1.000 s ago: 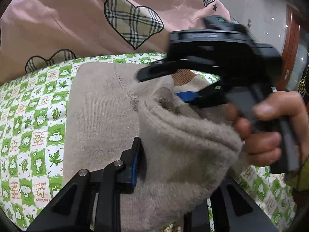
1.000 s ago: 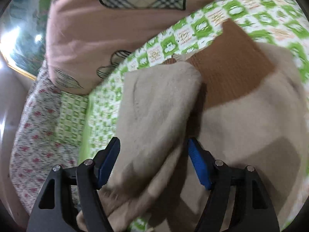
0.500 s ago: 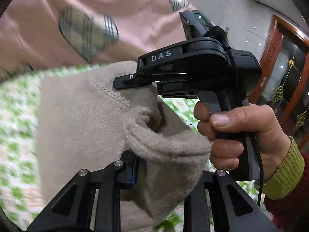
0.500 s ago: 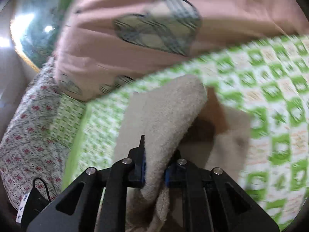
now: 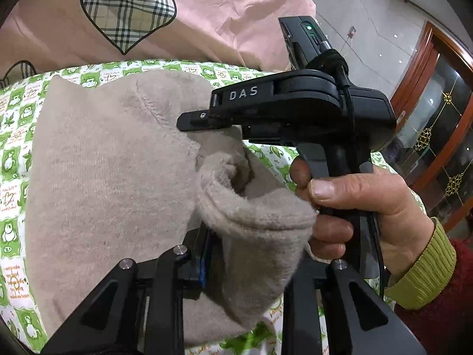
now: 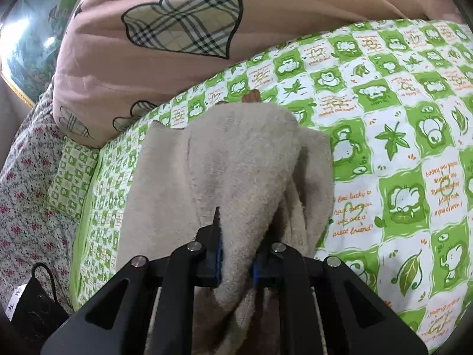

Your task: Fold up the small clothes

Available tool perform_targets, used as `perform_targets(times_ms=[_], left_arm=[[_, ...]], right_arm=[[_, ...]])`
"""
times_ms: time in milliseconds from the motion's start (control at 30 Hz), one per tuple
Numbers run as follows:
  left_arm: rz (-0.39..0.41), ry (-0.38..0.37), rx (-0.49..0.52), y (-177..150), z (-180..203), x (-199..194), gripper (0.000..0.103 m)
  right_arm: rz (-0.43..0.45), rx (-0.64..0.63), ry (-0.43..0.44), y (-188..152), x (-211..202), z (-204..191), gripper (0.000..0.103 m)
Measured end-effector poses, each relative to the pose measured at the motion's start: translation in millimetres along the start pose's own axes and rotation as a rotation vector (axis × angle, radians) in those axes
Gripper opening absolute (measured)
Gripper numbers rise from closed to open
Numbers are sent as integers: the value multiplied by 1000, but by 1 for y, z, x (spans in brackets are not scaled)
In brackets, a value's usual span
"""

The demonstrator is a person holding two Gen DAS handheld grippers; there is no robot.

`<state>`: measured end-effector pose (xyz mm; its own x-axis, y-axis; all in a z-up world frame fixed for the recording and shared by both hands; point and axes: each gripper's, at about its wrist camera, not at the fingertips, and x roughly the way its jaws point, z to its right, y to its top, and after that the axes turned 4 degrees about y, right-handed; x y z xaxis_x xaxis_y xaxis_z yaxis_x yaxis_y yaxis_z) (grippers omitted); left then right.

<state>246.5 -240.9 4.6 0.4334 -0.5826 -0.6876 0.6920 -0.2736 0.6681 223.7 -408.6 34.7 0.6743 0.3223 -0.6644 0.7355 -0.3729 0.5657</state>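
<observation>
We are gripping the beige garment [image 6: 236,177] in both jaws, right gripper [image 6: 236,261] and left gripper [image 5: 251,266] side by side, its length running away over the bed [image 6: 384,118].

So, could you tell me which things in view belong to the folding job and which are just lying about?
Part of the job:
- beige knit garment
- left gripper, shut on it
- right gripper, shut on it

Just lying about:
- pink quilt with plaid hearts
- green patterned sheet
- floral fabric
</observation>
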Motion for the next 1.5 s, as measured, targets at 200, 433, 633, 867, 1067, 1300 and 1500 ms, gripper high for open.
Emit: perform_targets(times_ms=[200, 433, 633, 867, 1067, 1300, 1500], left_arm=[[-17, -58, -33, -15, -7, -29, 43], [54, 53, -104, -22, -56, -84, 86], [-23, 60, -281, -7, -133, -66, 86], [-131, -119, -421, -2, -176, -1, 87], [-73, -96, -390, 2, -169, -8, 53], [38, -28, -334, -27, -172, -119, 49], [59, 51, -366, -87, -202, -218, 49]], right_arm=[[44, 14, -76, -11, -19, 3, 19], [107, 45, -196, -24, -58, 7, 62], [43, 68, -23, -32, -51, 5, 86], [-48, 129, 45, -33, -12, 25, 86], [-68, 106, 84, -41, -2, 8, 39], [-41, -25, 227, -72, -9, -71, 34], [-98, -94, 392, -120, 25, -140, 34]])
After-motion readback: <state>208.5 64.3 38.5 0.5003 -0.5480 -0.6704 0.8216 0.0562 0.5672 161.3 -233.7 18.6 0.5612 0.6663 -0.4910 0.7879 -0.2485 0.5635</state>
